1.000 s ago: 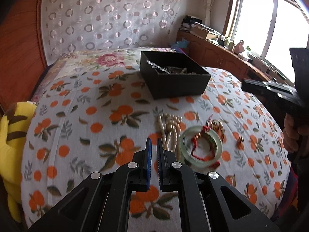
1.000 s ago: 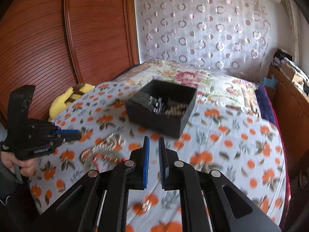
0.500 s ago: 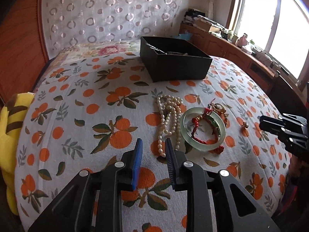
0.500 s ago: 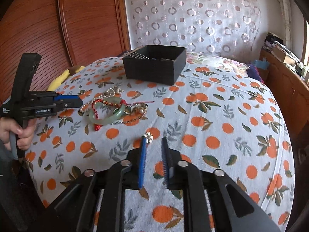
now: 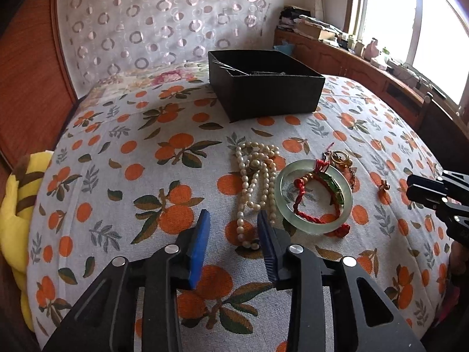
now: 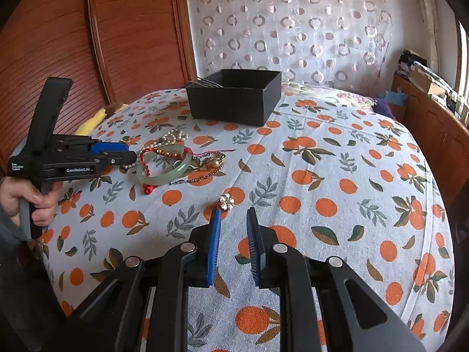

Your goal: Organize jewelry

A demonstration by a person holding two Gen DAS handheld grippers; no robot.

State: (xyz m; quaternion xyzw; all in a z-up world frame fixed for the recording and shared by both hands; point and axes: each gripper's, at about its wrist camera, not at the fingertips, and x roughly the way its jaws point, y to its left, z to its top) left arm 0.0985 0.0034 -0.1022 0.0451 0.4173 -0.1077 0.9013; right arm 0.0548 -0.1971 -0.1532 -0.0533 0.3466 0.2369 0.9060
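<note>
Ahead of the left wrist camera, the left gripper (image 5: 233,220) points down at the near end of the pearl necklace (image 5: 258,184), its jaws opening with the lowest beads lying between the blue pads but not pinched, presumably to straddle the strand for a pickup; the jade bangle (image 5: 313,195) with a red cord bracelet (image 5: 304,202) across it lies at 3 o'clock of the pearls, and the black box (image 5: 263,88) (where the pieces likely belong) sits at 12. From the right wrist camera, the right gripper (image 6: 233,214) stands slightly parted and empty, its left pad just beside a small flower-shaped earring (image 6: 226,201) on the orange-print bedspread (image 6: 337,176), apparently lined up for it, with the box far off at 12 o'clock.
</note>
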